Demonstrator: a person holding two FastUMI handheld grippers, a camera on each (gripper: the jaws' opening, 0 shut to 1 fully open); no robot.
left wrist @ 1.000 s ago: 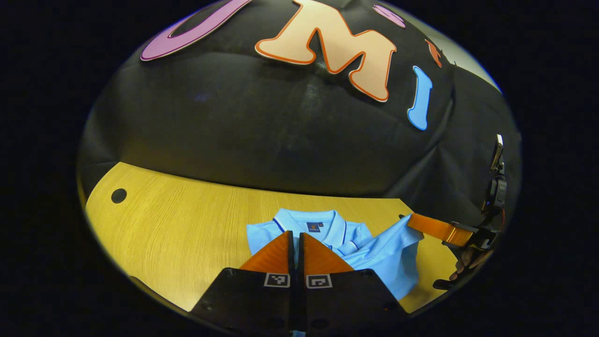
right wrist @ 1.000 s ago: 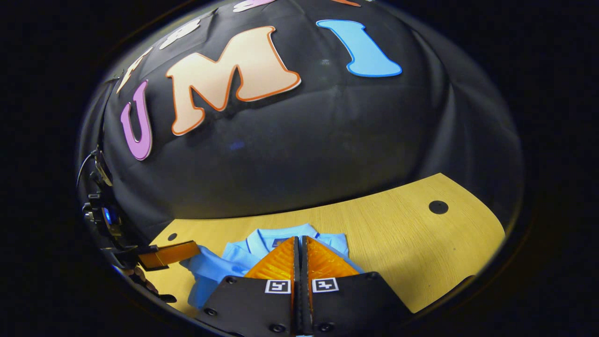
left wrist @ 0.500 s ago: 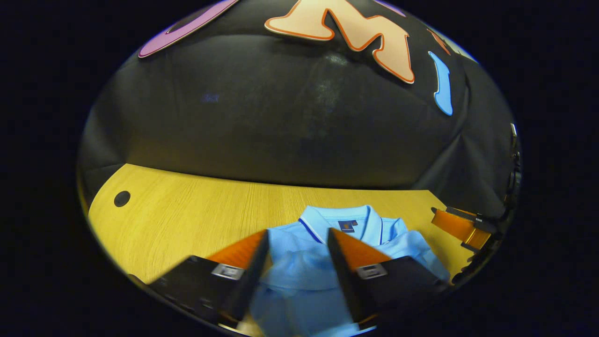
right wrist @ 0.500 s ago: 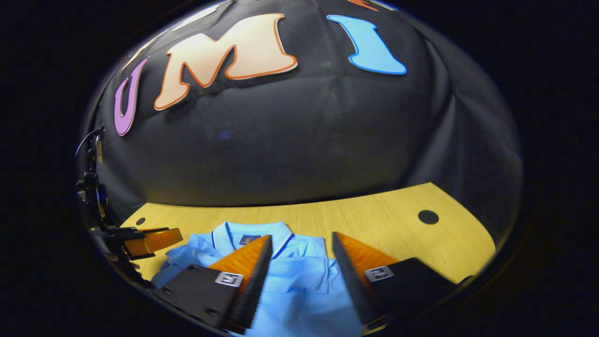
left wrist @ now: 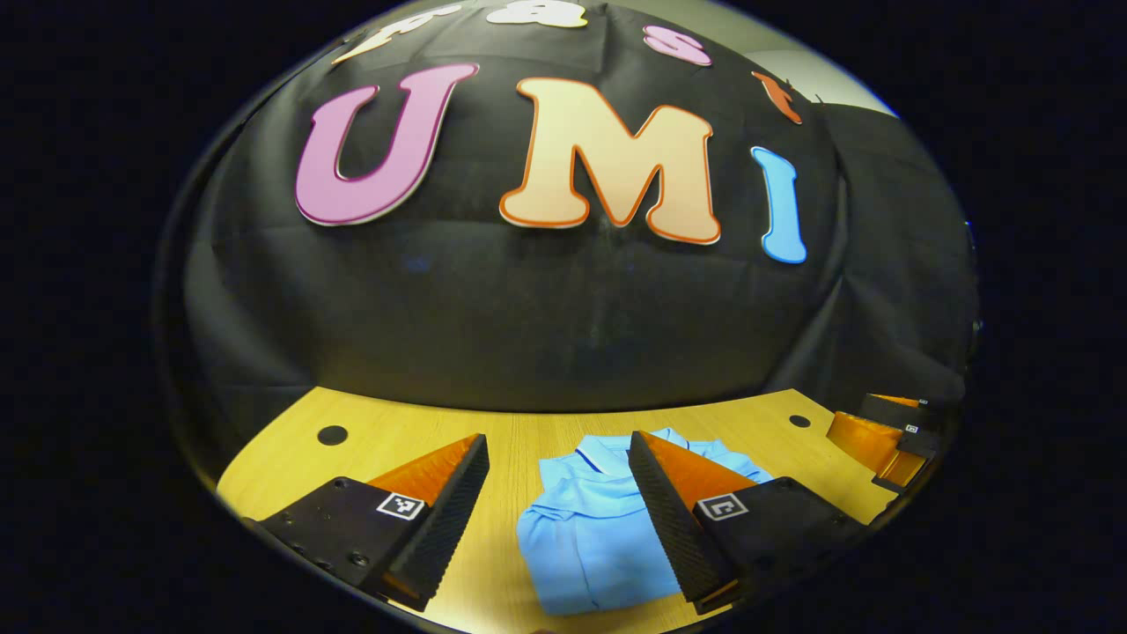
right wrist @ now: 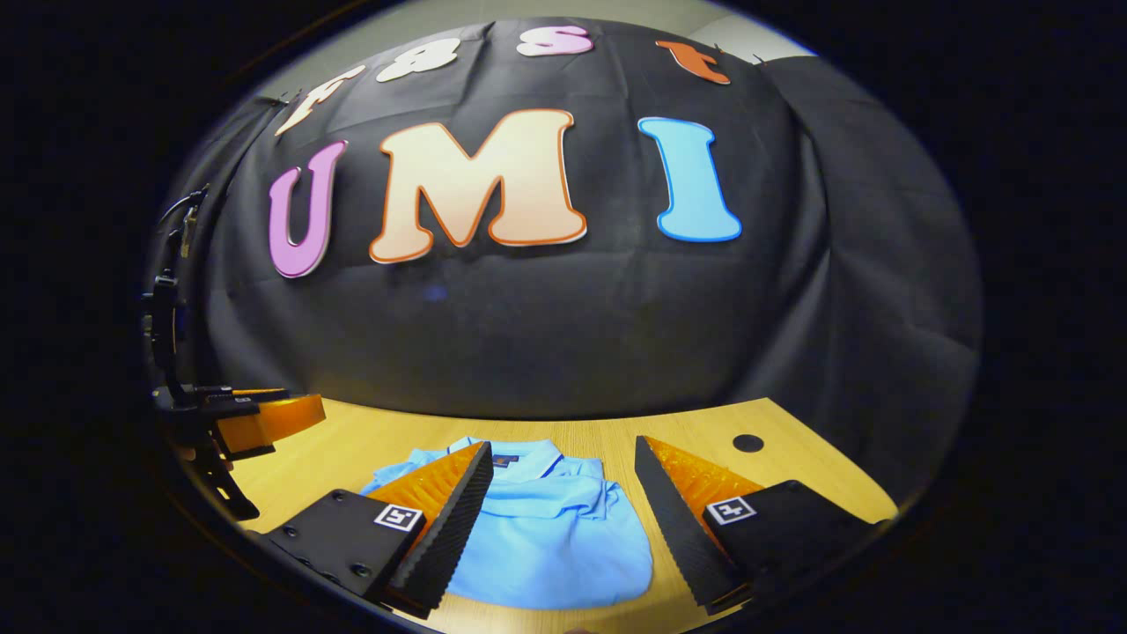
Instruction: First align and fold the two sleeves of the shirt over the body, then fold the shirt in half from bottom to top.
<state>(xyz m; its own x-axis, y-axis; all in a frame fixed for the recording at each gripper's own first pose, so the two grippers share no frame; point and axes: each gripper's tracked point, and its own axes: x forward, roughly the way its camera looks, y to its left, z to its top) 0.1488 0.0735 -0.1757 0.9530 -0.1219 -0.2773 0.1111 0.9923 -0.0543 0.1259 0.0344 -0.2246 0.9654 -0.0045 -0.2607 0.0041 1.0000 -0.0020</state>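
A light blue polo shirt (left wrist: pixel 585 537) lies folded into a compact rectangle on the wooden table (left wrist: pixel 519 440), collar toward the wall. In the left gripper view my left gripper (left wrist: pixel 559 502) hangs open above the table, the shirt showing between its fingers and toward the right one. In the right gripper view the same shirt (right wrist: pixel 555 546) sits between the open fingers of my right gripper (right wrist: pixel 563 511), which holds nothing. The right gripper (left wrist: pixel 885 436) also shows at the far right of the left gripper view; the left gripper (right wrist: pixel 255 418) appears at the far left of the right gripper view.
The table (right wrist: pixel 792 484) has round cable holes (left wrist: pixel 332 434) (left wrist: pixel 799 421) (right wrist: pixel 747 443) near its back edge. The black cloth wall (left wrist: pixel 563 326) stands right behind the table. Bare wood lies left of the shirt.
Both grippers, shut on the shirt's hem a second ago, opened and let it drop onto the collar end, then drew back and up. The shirt now lies folded in half.
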